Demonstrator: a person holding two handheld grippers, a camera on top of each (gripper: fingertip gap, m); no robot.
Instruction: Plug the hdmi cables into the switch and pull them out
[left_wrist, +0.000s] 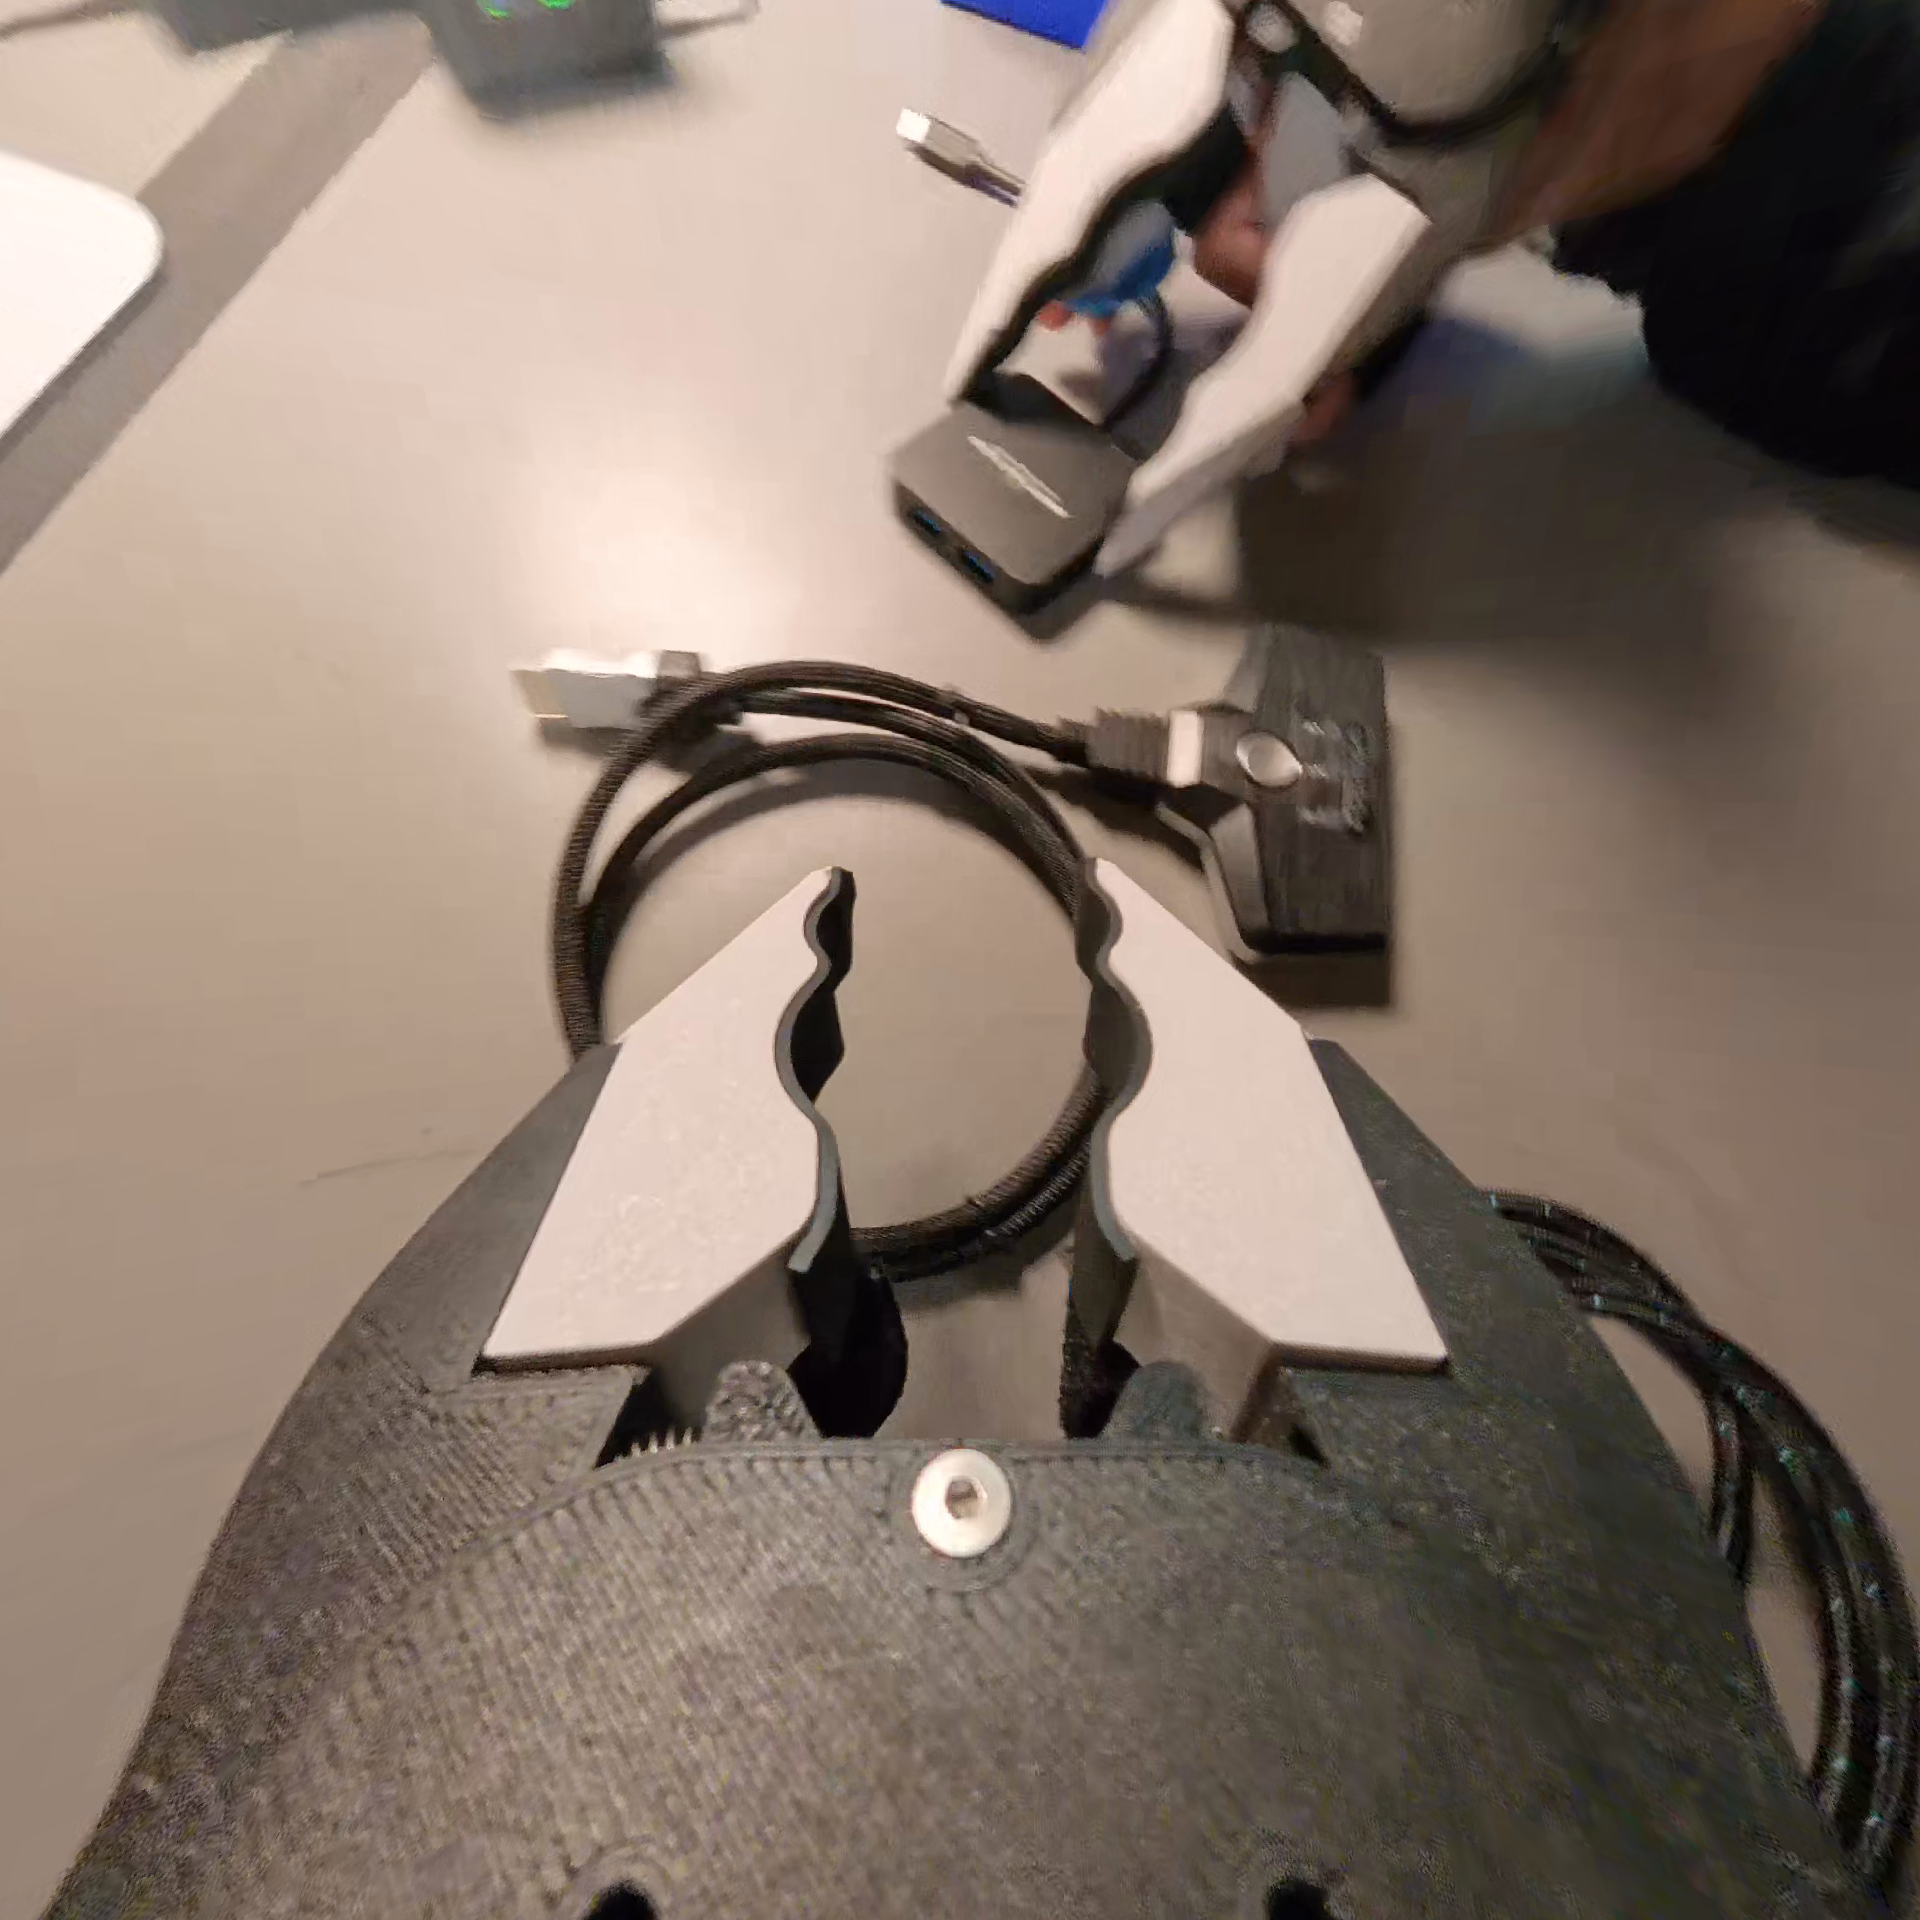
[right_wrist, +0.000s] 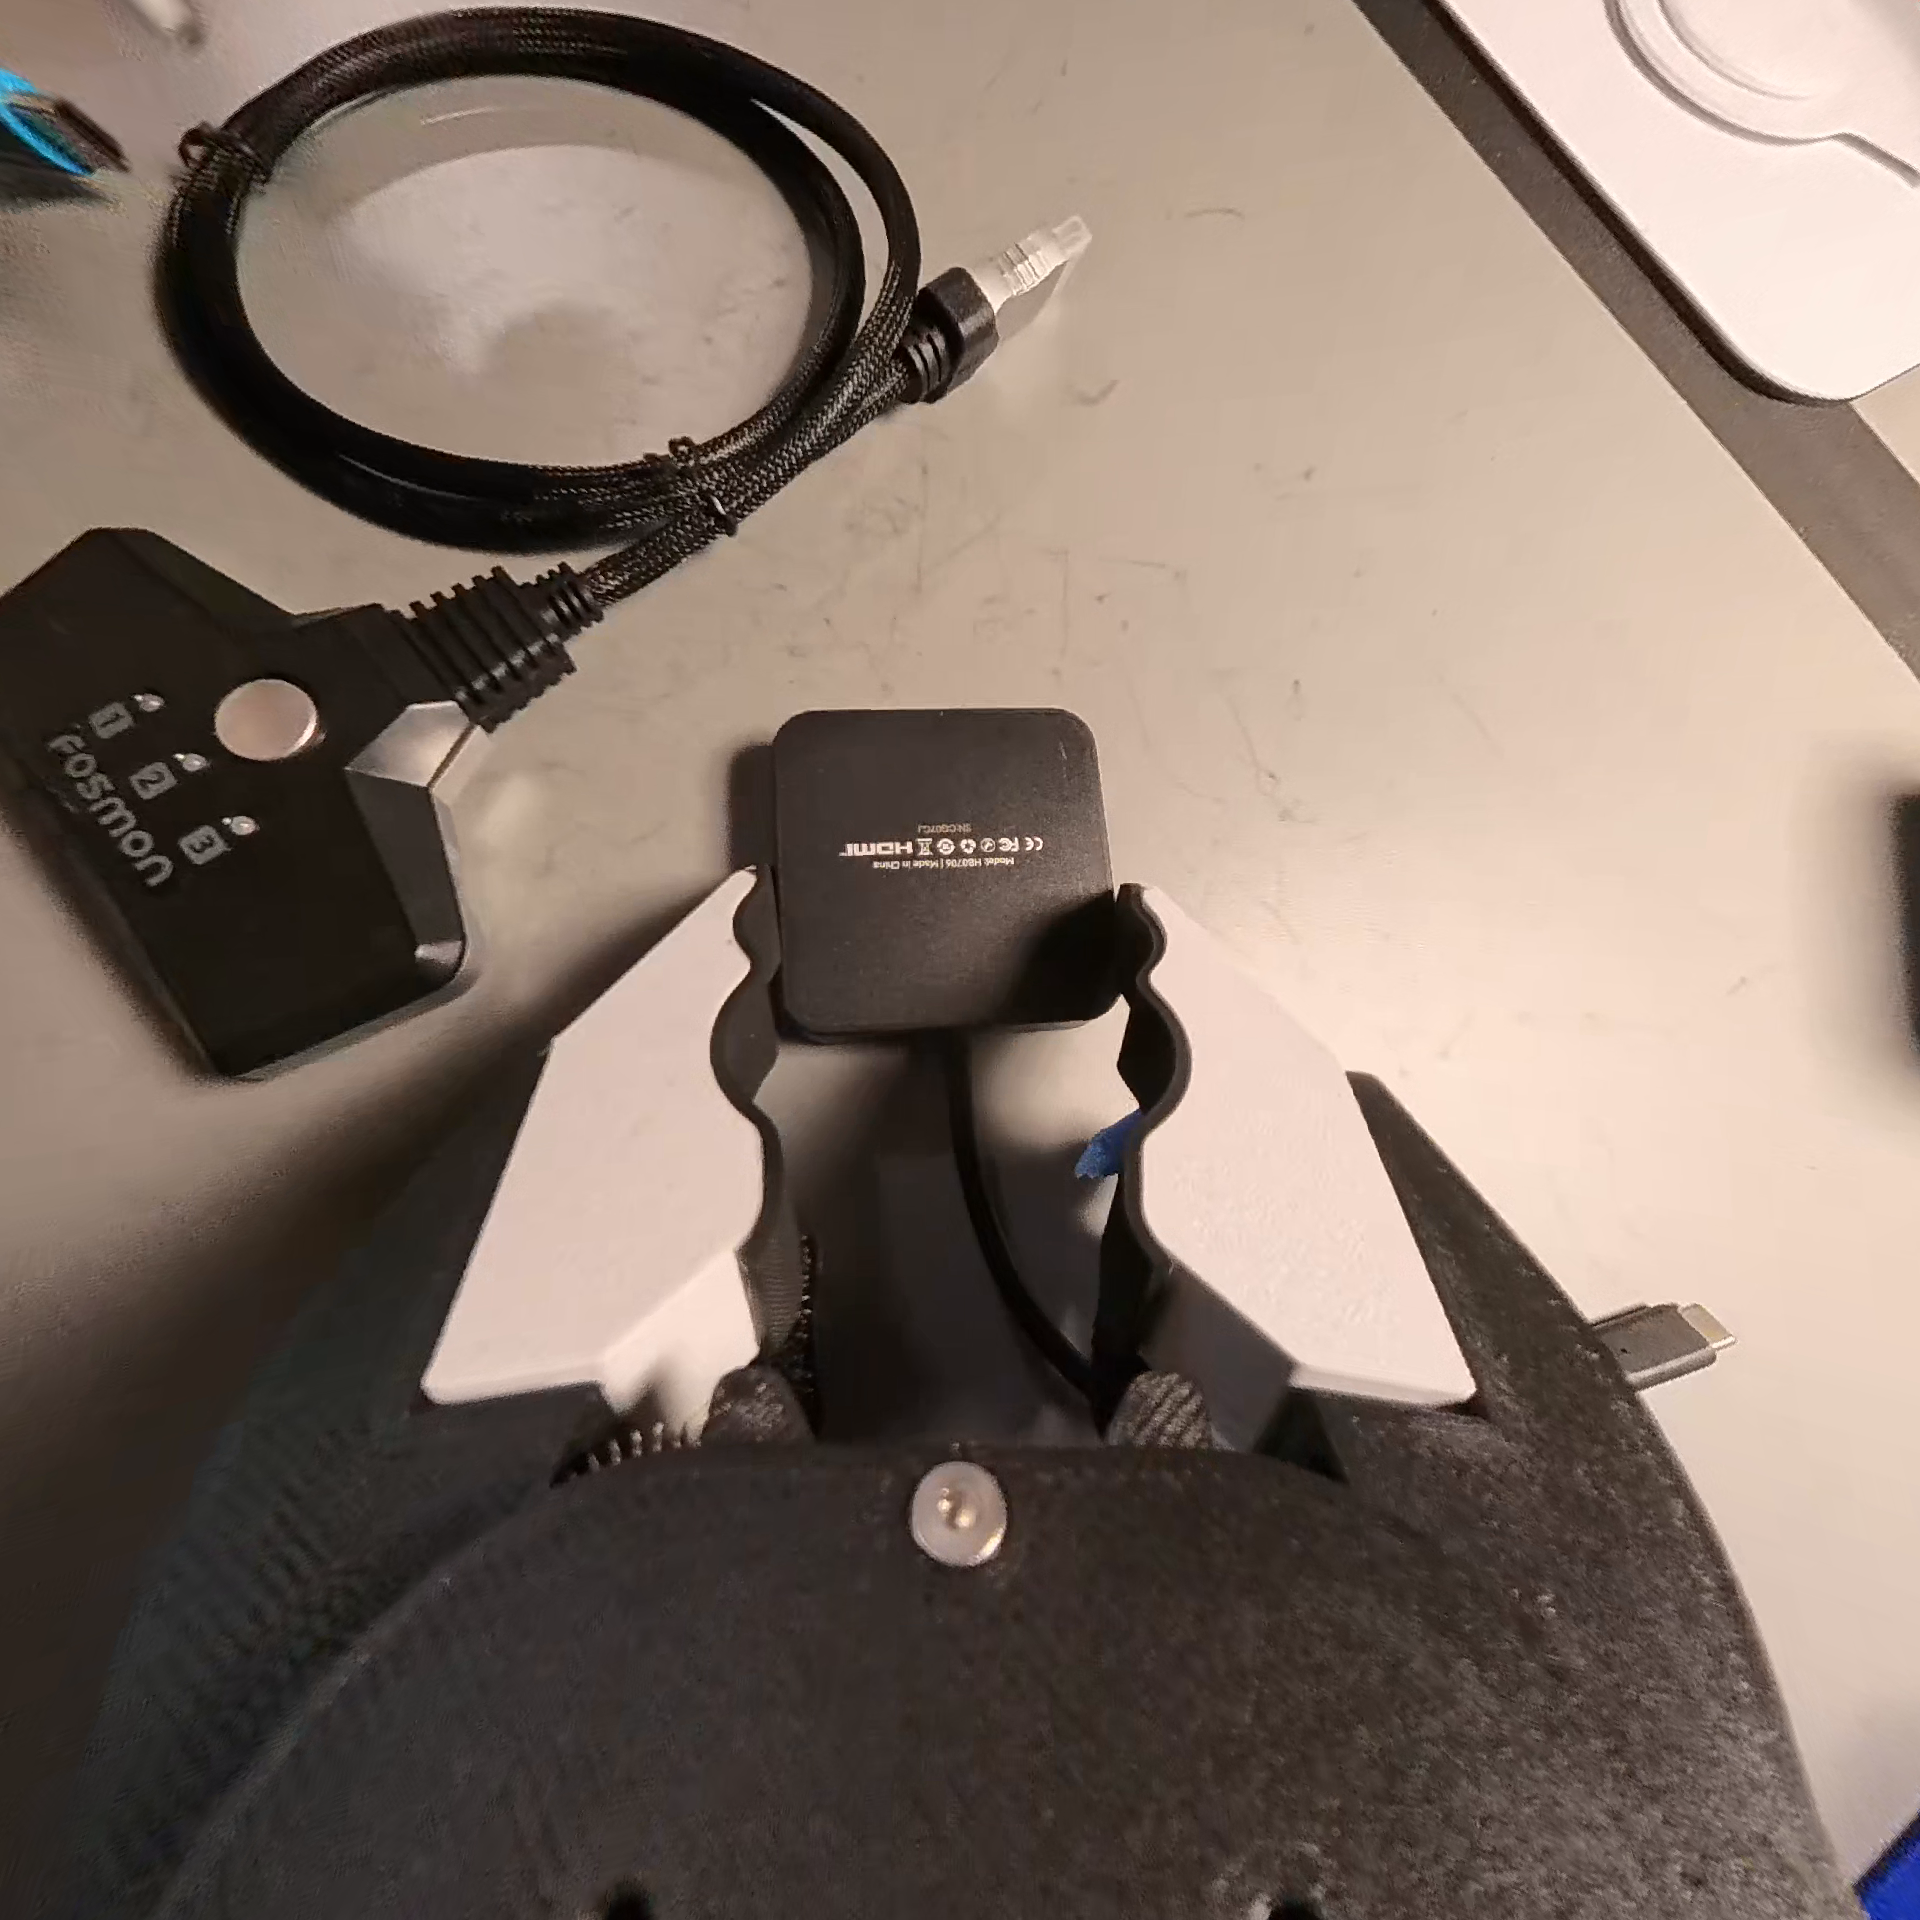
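We have the right gripper (right_wrist: 940, 914) straddling a small square black adapter (right_wrist: 935, 868) at the centre of the right wrist view, its fingers (right_wrist: 644, 1122) apart with the tips flanking the adapter's near corners; whether they press on it or only bracket it we cannot tell. The adapter's thin black lead (right_wrist: 987, 1195) runs back between the fingers.

The switch (right_wrist: 218, 800), a black box with a round button, lies on the desk (right_wrist: 1403, 727) at the left of that view, just beside the adapter but apart from it. Its braided black cable (right_wrist: 520, 343) coils toward the upper left and ends in a loose metal plug (right_wrist: 1023, 270).

In the left wrist view the left gripper (left_wrist: 971, 883) hovers over the coil with fingers apart and nothing between them.

Our judgement: nothing is plugged in yet. To do this step well, we should seat the right fingers squarely on the adapter's flat sides, keep its lead free of the pads, and bring the left gripper down to steady the switch body before any push, since the light box will likely slide on the smooth desk.
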